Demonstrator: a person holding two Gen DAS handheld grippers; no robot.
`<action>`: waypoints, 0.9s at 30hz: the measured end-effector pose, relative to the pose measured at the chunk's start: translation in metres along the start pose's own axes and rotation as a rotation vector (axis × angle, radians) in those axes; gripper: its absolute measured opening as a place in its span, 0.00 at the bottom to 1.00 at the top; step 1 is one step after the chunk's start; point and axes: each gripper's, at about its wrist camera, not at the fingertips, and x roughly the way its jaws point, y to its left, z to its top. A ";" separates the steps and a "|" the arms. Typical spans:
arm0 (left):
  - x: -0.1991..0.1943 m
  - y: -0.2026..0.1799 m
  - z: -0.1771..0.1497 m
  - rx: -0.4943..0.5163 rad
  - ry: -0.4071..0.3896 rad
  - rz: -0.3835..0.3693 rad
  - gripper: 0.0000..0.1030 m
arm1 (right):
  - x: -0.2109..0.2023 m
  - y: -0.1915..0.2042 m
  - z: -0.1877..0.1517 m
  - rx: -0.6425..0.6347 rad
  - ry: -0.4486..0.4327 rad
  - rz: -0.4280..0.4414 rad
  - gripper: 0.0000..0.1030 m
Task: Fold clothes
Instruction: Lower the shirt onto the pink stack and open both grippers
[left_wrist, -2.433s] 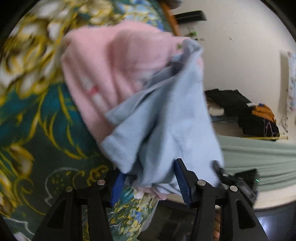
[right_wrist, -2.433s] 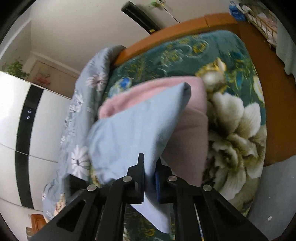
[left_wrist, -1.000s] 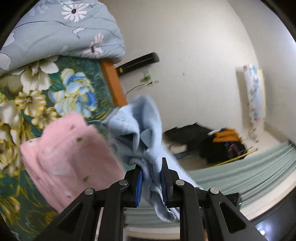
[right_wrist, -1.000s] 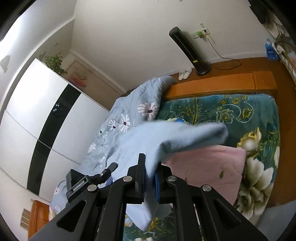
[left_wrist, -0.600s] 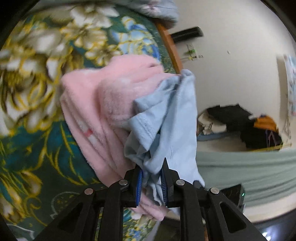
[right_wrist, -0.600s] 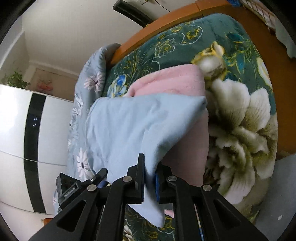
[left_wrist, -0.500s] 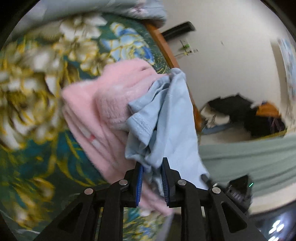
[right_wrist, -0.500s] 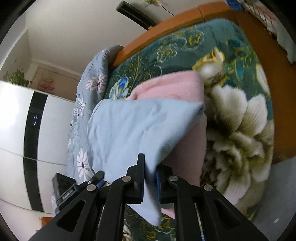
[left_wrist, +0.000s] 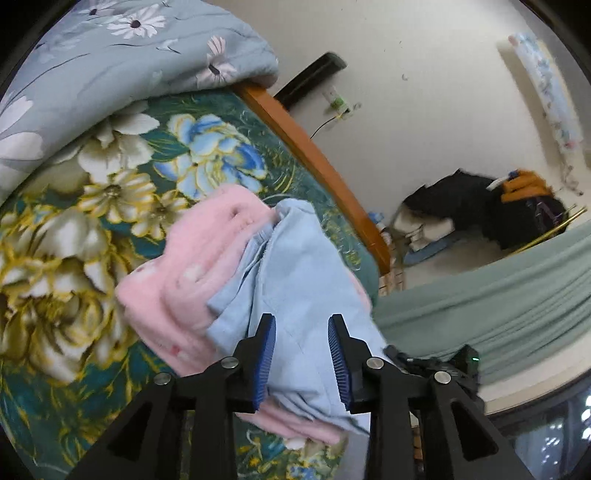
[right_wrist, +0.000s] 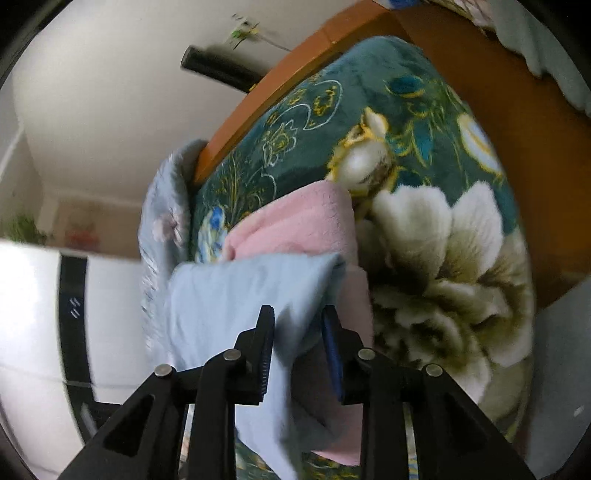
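Teal plush, flowered in cream and gold, covers the bed (left_wrist: 55, 369) under both of your grippers, and everything else is best placed against the pink fleece garment (left_wrist: 192, 280) lying on it. Beyond the pink fleece, toward the headboard side, a grey-blue daisy quilt (left_wrist: 92, 74) is bunched up; past its far edge runs the orange wooden bed frame (left_wrist: 314, 158).

On top of the pink fleece lies the light blue garment (left_wrist: 303, 280), bunched into soft folds, its near edge spilling over the fleece toward you.

The change is in your fingers. Half a second ago both pairs were clenched on the blue cloth; now the left gripper (left_wrist: 302, 354) has its fingers released, with a clear gap between the blue pads and the cloth only lying in between. The right gripper (right_wrist: 297, 350) has also spread its fingers, the blue fabric (right_wrist: 240, 295) draping loosely through the gap, not pinched.

So you have let the blue garment go onto the pink fleece. I read that as a placing step completed: the piece now rests on the stack under its own weight. From here it looks rumpled rather than flat, so whether this fold counts as neat enough is your call.
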 end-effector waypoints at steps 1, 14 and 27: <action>0.006 0.003 0.000 -0.015 0.011 0.008 0.32 | 0.001 0.000 0.001 0.014 -0.009 0.014 0.25; 0.015 0.018 -0.015 -0.031 0.041 0.038 0.32 | 0.017 0.052 0.019 -0.295 -0.024 -0.191 0.04; 0.010 0.000 -0.021 0.113 0.032 0.119 0.36 | -0.024 0.070 -0.054 -0.497 -0.110 -0.190 0.16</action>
